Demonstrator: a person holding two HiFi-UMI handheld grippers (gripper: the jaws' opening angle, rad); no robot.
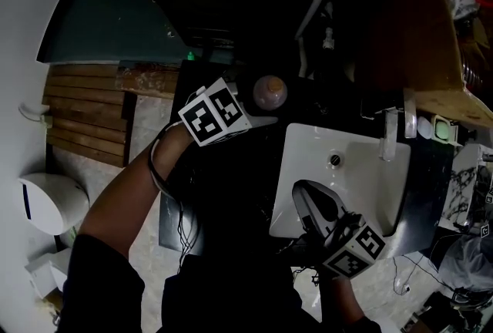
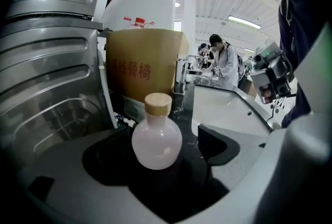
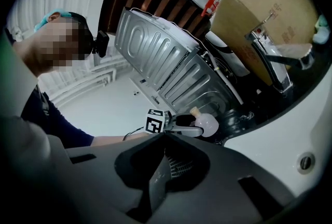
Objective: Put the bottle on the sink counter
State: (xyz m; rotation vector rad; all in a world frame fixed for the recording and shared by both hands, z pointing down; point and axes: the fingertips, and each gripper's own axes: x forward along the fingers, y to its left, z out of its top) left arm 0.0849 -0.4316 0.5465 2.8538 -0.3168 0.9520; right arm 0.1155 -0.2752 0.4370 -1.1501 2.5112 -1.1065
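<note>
Left gripper view puts the bottle [image 2: 156,137] dead centre: a round-bellied, pale flask with a tan cap [image 2: 157,104], standing upright on the dark worktop [image 2: 190,114] just beside the white sink basin [image 1: 362,169]. We read its long axis as vertical, so it stands crosswise to the line along which the left tool [image 2: 158,161] reaches. That tool has its jaws spread wide with the bottle between them, straight ahead and a little toward the tips. A strip of dark worktop shows between the flask's belly and the jaw on the basin side, so that jaw is clear of it; on the other side we cannot tell whether the jaw touches. We take the bottle to be resting on its own base, not gripped. If this dark ledge counts as the sink counter, the placing looks as good as done, and any withdrawal would need to run straight back along the jaws so neither one clips the belly. Our left tool is by far the nearer. The right tool [image 3: 158,173] hangs over the basin, well apart, jaws pressed together on nothing. Behind the bottle stands a cardboard box [image 2: 140,67].
</note>
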